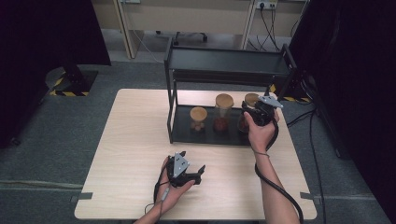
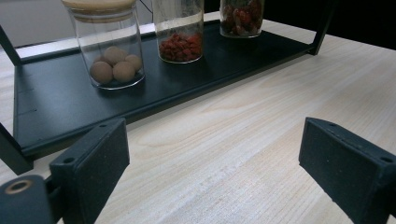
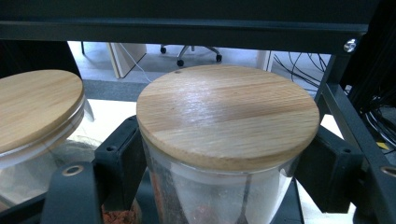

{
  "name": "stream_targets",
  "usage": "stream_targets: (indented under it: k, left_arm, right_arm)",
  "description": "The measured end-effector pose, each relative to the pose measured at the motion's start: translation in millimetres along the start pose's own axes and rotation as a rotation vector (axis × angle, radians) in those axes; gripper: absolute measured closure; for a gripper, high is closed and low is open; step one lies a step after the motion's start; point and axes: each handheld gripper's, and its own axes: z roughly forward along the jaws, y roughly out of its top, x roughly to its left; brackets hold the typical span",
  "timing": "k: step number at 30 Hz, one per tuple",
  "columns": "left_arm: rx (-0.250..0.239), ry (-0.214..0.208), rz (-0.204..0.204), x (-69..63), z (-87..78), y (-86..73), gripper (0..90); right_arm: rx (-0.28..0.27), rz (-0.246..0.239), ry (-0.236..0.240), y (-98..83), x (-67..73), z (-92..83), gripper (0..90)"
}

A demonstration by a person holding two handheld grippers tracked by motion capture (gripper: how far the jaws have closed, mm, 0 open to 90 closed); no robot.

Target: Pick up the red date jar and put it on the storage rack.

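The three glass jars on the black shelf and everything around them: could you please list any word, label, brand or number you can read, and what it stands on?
None can be read. The three jars have clear glass and plain wooden lids, with no labels. The black shelf, the table and both tools bear no print. The yellow-and-black hazard stripes on the floor carry no words.

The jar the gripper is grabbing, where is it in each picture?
High view: the grabbed jar stands rightmost on the bottom shelf, with the right gripper closed around it.
Left gripper view: at the top, right of middle, holding dark red bits.
Right gripper view: in the middle, wooden lid on top, a jaw on either side.
Shared landmark: the middle jar beside it.
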Motion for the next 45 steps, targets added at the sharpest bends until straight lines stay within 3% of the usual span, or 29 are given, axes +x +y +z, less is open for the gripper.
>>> stream_targets:
  k: [45]
  left_arm:
    - [0.003, 0.0, 0.002, -0.1, 0.3, 0.1, 8.2]
  right_arm:
    - [0.017, 0.0, 0.029, -14.3, 1.0, 0.5, 22.7]
